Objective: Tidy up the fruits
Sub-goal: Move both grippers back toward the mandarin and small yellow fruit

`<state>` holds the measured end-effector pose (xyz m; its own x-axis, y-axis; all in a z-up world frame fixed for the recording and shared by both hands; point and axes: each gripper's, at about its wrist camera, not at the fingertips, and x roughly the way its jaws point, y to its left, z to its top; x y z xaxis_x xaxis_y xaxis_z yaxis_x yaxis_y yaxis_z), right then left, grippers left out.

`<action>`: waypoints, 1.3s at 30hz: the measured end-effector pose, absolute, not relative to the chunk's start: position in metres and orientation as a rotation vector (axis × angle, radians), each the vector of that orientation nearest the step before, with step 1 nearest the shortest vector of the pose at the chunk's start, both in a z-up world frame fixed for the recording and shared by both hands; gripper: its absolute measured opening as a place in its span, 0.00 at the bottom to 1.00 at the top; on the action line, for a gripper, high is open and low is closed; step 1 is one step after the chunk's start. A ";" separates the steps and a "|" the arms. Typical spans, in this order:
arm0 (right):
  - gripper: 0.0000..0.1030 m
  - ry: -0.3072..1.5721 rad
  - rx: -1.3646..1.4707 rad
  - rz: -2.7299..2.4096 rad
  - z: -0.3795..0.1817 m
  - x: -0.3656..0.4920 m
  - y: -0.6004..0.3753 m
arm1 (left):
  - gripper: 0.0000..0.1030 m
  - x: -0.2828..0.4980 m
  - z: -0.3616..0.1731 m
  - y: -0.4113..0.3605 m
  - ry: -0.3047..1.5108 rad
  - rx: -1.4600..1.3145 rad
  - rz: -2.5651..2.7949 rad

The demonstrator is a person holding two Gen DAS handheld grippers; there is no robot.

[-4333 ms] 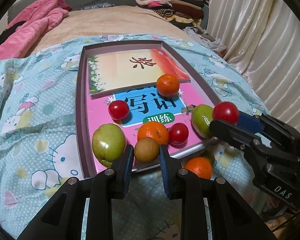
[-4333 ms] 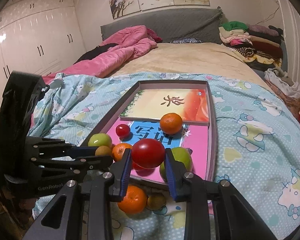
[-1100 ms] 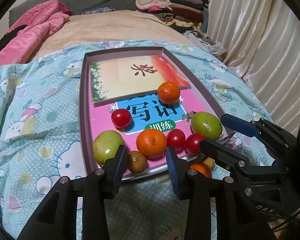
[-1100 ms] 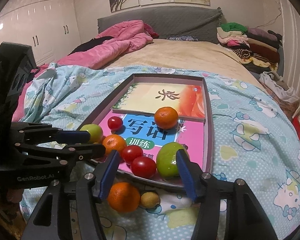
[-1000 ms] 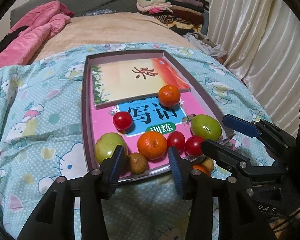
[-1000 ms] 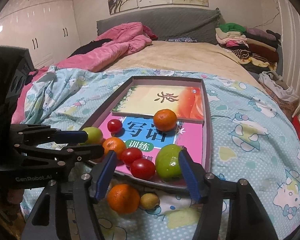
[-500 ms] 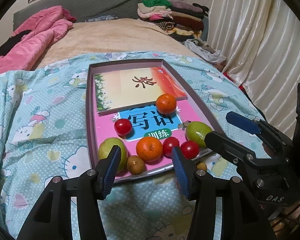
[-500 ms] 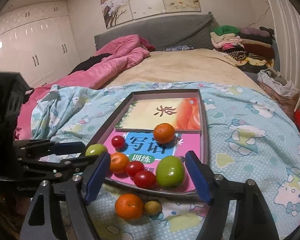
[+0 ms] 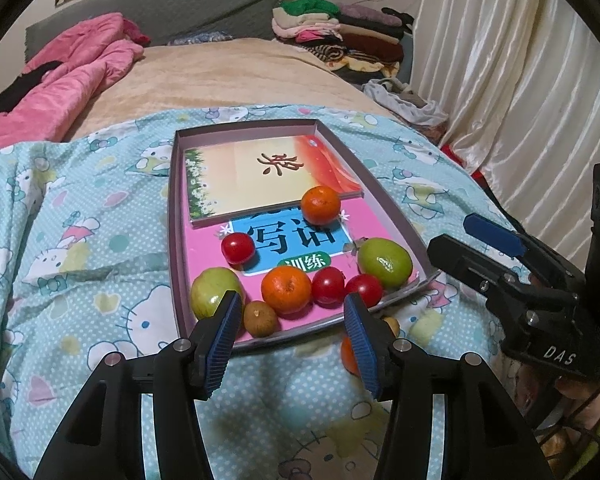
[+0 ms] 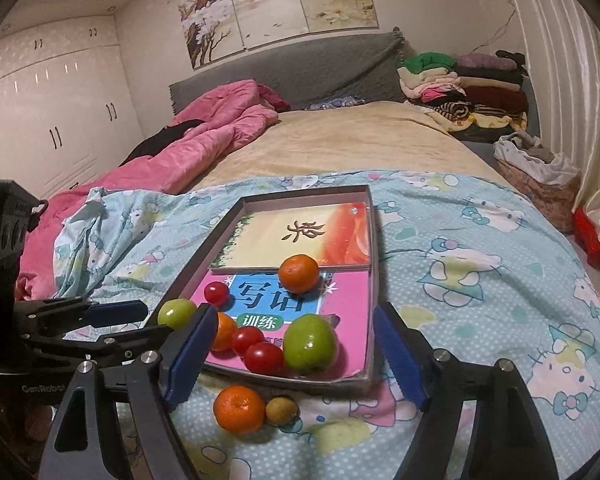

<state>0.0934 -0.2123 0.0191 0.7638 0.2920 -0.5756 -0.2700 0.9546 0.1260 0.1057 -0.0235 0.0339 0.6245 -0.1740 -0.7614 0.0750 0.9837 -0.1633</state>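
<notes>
Right gripper (image 10: 290, 354) backing off tray (image 10: 374, 292), jaws wide and empty, tomato (image 10: 263, 357) now sitting at tray's near edge beside green fruit (image 10: 309, 344). Left gripper (image 9: 290, 338) hovering, jaws parted, empty. Orange (image 10: 239, 409) and longan (image 10: 281, 411) waiting on bed below tray — next pickups, likely.

Red tomatoes (image 9: 327, 286), orange tangerines (image 10: 299, 273) and green fruits (image 10: 309, 345) sit on a pink-and-blue book (image 9: 296, 240) over a light-blue cartoon-cat bedsheet (image 9: 80, 264).
</notes>
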 end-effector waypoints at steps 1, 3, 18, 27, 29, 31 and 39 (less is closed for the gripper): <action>0.78 0.634 0.042 0.305 0.019 0.093 -0.214 | 0.53 0.105 0.034 -0.024 0.885 -0.119 -0.146; 0.80 0.648 0.054 0.303 0.018 0.091 -0.216 | 0.53 0.103 0.034 -0.026 0.890 -0.116 -0.147; 0.81 0.736 0.055 0.244 0.006 0.084 -0.224 | 0.53 0.096 0.027 -0.035 0.923 -0.120 -0.175; 0.81 0.822 0.012 0.206 -0.008 0.082 -0.221 | 0.53 0.090 0.016 -0.041 0.978 -0.151 -0.221; 0.81 0.845 -0.003 0.189 -0.012 0.082 -0.220 | 0.53 0.090 0.011 -0.045 1.000 -0.156 -0.239; 0.81 0.867 -0.007 0.185 -0.016 0.083 -0.220 | 0.53 0.090 0.006 -0.050 1.015 -0.148 -0.253; 0.81 0.947 0.017 0.148 -0.028 0.087 -0.231 | 0.53 0.099 -0.015 -0.068 1.054 -0.073 -0.294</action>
<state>0.0873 -0.2313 -0.0275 0.5746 0.1339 -0.8074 -0.1187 0.9897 0.0796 0.0987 -0.0678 -0.0149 0.4588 -0.2736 -0.8454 0.2037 0.9585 -0.1996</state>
